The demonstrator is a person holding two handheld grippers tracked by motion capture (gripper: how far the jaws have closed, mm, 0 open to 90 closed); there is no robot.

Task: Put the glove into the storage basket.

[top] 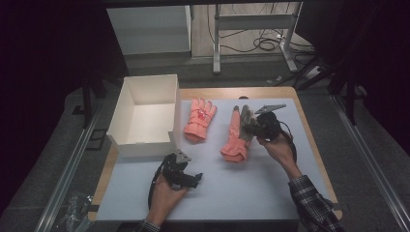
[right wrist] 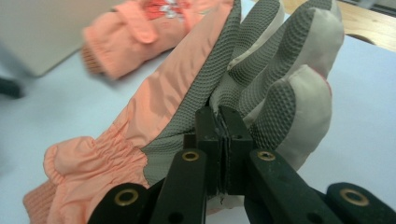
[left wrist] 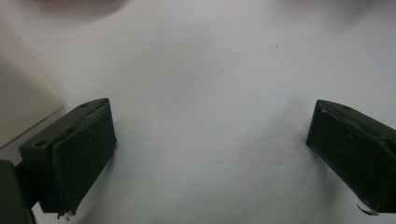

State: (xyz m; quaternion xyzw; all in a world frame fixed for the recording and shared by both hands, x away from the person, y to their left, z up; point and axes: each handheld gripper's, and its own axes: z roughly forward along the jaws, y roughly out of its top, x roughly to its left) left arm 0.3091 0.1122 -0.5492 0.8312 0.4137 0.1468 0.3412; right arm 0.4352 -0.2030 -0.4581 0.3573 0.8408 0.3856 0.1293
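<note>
Desk (top: 251, 193) with pale blue-grey cover; we take the white box (top: 145, 116), open-topped, as our landmark, standing at the far left corner of the cover.

Just right of the box lies one orange glove (top: 199, 119), flat, patterned back up, cuff toward the person. Further right of the box, well apart from it, a second orange glove (top: 237, 135) with grey palm (right wrist: 187, 135) and grey textured fingers (right wrist: 299, 42). The right tool (top: 254, 126) is pressed together on this second glove, pinching grey fabric where the fingers meet the palm, as the right gripper view shows close up. From the high view we think the finger end is lifted slightly off the cover, though this is hard to judge.

In front of the box, near its right front corner, the left tool (top: 196, 180) is held low over bare cover, spread wide, nothing between its jaws. In the left gripper view a cream edge, likely the box (left wrist: 21, 98), shows at one side.
</note>
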